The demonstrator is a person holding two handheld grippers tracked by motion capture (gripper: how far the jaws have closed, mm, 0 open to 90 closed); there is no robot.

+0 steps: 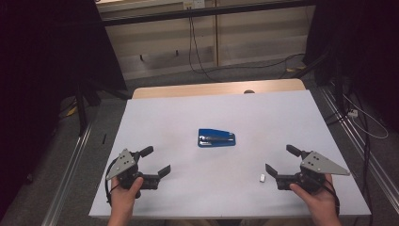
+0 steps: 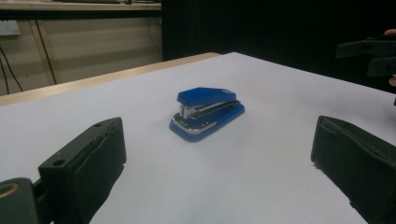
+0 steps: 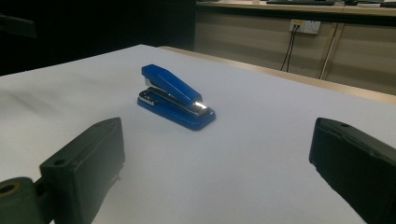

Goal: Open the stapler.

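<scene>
left tongs point(image 1: 156, 161): spread, empty | right tongs point(image 1: 281, 160): spread, empty | blue stapler point(image 1: 216, 138): between them, untouched | small white bit point(image 1: 262, 178): unclear

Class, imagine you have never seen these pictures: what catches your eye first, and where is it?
The blue stapler stands out, alone near the middle of the white table. Next come the two open hand-held grippers at the near edge, left and right, with a small white piece beside the right one.
</scene>
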